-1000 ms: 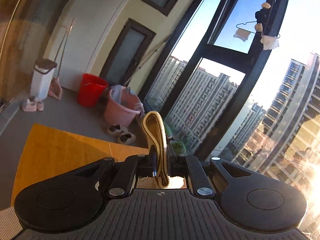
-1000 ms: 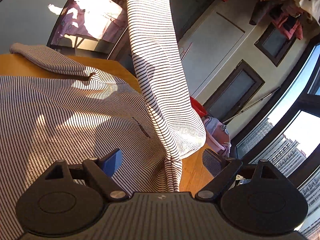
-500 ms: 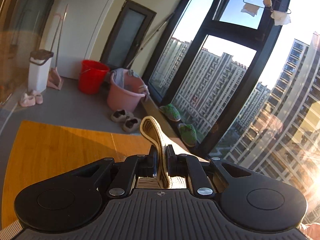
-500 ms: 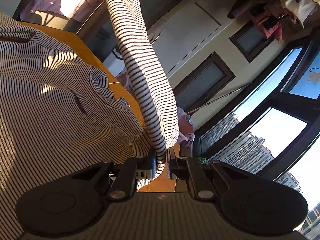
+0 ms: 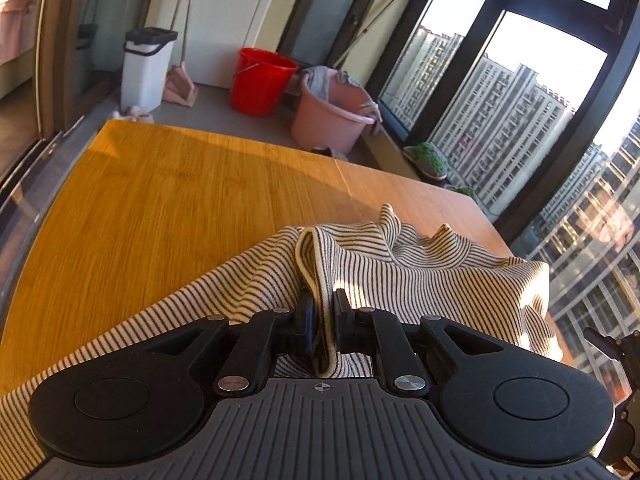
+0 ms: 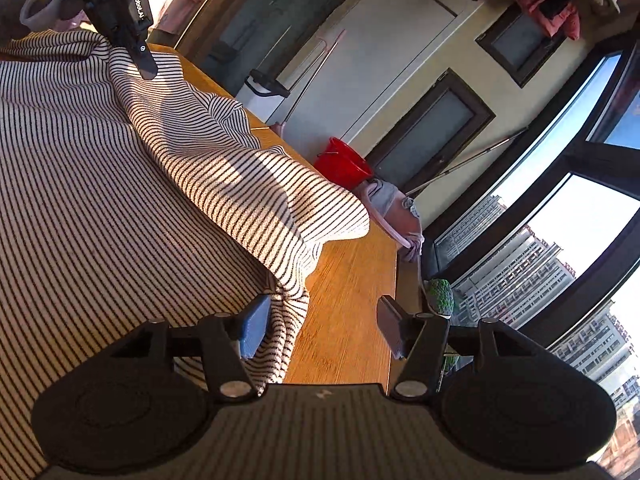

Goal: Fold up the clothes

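While left tool (image 5: 321, 322) pinches striped shirt (image 5: 400, 264) hem, right tool (image 6: 320, 328) gapes wide.

Left tongs (image 5: 321, 312) lowered striped sleeve (image 5: 316, 264) onto shirt (image 6: 100, 200); right tongs (image 6: 320, 326) released cloth, now open

Black tongs (image 6: 320, 330) — blue pads (image 6: 253, 330)

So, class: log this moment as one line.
left hand-held gripper: shut on striped knit top | right hand-held gripper: open | wooden table: top half-folded
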Available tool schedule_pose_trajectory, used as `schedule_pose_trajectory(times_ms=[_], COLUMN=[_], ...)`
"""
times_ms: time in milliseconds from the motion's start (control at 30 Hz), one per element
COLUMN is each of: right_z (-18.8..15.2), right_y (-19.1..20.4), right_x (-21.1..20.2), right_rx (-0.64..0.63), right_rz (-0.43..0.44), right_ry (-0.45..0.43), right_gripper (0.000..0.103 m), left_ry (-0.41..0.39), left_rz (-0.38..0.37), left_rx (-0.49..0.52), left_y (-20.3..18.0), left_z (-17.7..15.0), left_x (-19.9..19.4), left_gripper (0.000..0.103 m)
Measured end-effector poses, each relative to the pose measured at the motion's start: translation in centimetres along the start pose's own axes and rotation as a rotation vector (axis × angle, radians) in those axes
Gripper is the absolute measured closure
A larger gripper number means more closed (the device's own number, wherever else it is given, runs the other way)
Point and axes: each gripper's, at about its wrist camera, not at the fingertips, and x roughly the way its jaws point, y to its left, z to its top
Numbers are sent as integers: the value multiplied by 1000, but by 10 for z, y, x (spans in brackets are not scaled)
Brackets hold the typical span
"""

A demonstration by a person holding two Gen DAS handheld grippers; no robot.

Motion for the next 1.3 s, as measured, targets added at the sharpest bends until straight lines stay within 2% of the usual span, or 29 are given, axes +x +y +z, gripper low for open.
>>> schedule_pose_trajectory(times_ms=[100,200,300,400,500,533,567,600,733,767,833,867,933,1000,1067,1133,1200,1233,1300], right_z=[2,10,17,20,25,26,26,23,19,20,20,19,15,10,6,0,-4,-3,4], right_y=[-16,-53,-99,-113,-99,-94,-87,-83,-89,-91,-95,-99,-113,-118,-112,-96,-86,-87,-81], right_x=[-2,-12,-5,21,58,71,86,96,93,87,70,63,51,48,56,72,74,72,64], right_rx=[91,338,640,805,813,782,736,709,697,677,598,598,679,753,779,736,684,679,620], right_rz=[44,177,322,444,510,472,391,342,289,251,114,98,167,273,353,350,299,288,246], right_ry=[13,-18,-40,-27,31,63,99,113,70,59,25,9,-10,-10,30,114,116,119,106], right_gripper=[40,41,81,83,83,83,85,91,91,91,86,86,86,86,85,71,59,58,58], left_ry=[-8,-18,-33,-39,-34,-30,-25,-15,-54,-68,-97,-111,-135,-127,-113,-66,-29,-20,0], left_rz=[-8,-21,-33,-41,-32,-27,-23,-21,-18,-18,-18,-18,-25,-87,-142,-134,-107,-91,-59], left_rx=[5,9,14,9,9,8,6,1,-9,-10,-14,-16,-19,-15,-15,-42,-82,-91,-109], left_y=[-5,-9,-14,-17,-16,-15,-13,-11,-9,-9,-10,-10,-11,-20,-29,-29,-18,-8,10], left_z=[0,0,2,3,2,2,1,0,2,4,6,8,10,10,10,4,-1,-2,-5], left_x=[-8,-16,-19,-19,-16,-14,-12,-10,-20,-24,-32,-35,-42,-43,-43,-39,-44,-52,-68], left_gripper=[91,91,91,92,91,91,91,90,89,88,85,84,84,77,69,67,55,48,41])
